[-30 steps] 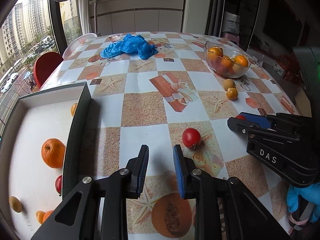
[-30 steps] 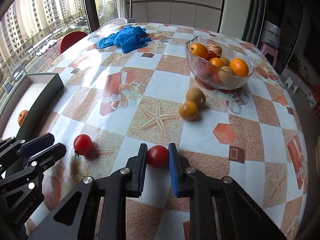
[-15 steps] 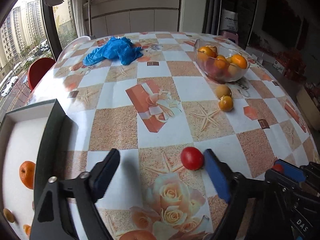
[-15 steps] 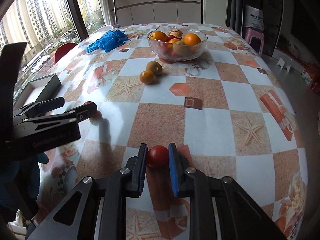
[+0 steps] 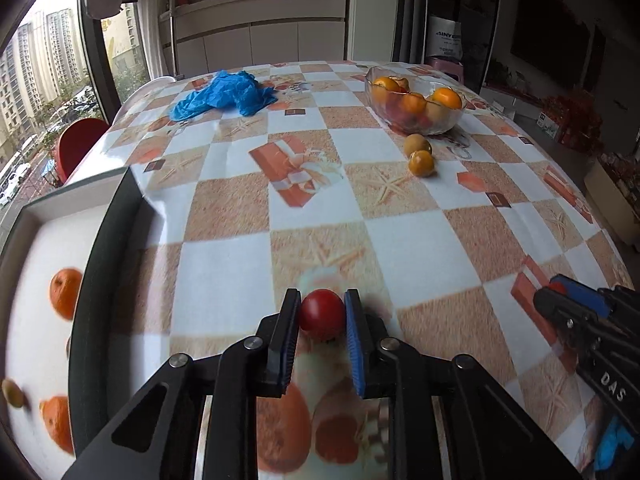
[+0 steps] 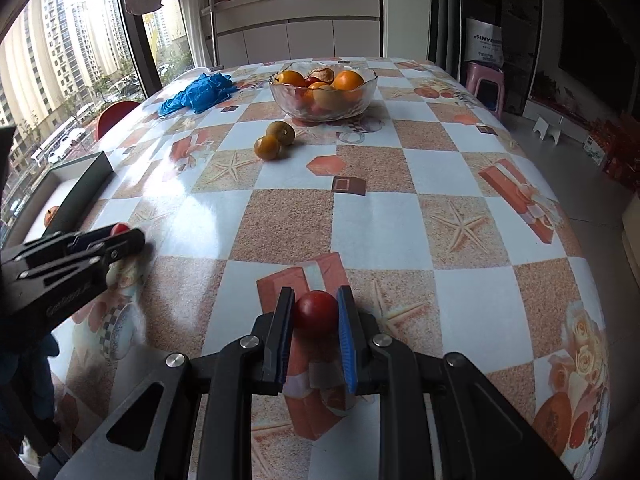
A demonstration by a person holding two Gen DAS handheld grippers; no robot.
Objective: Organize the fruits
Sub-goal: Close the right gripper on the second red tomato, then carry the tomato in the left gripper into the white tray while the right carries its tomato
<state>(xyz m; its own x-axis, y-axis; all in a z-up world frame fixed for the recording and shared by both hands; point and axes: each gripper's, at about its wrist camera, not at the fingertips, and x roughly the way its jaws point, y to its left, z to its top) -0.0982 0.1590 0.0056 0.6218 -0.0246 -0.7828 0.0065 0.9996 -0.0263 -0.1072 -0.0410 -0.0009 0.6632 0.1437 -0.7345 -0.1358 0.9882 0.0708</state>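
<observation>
The left hand-held gripper [image 5: 322, 316] has its jaws clamped narrow on a small red fruit [image 5: 321, 313], perhaps a tomato, which sits low over the tabletop [image 5: 224, 256]; whether it has left the surface is hard to tell. The right hand-held gripper [image 6: 315, 312] pinches a second red fruit [image 6: 315, 313] the same way, pads pressed to both sides.

Just to the left of the left hand-held gripper lies a dark-walled box [image 5: 86, 308] with a white floor, and inside it are a few oranges [image 5: 64, 292] and a small greenish fruit [image 5: 12, 394] near the edge of the view. Ahead and to the right of both hand-held grippers, well apart from them, two small yellowish fruits [image 6: 276, 140] touch each other on the tabletop. Just beyond them stands a glass bowl [image 6: 324, 110] holding oranges and some red pieces. Farther ahead to the left, crumpled blue gloves [image 5: 224, 94] lie on the cloth.

By my reading the sorting is partly done: several fruits are already in the box, two red ones are in hand and likely headed there, and the loose pair by the bowl is not yet handled. Whether the bowl's contents must also move I cannot say.
</observation>
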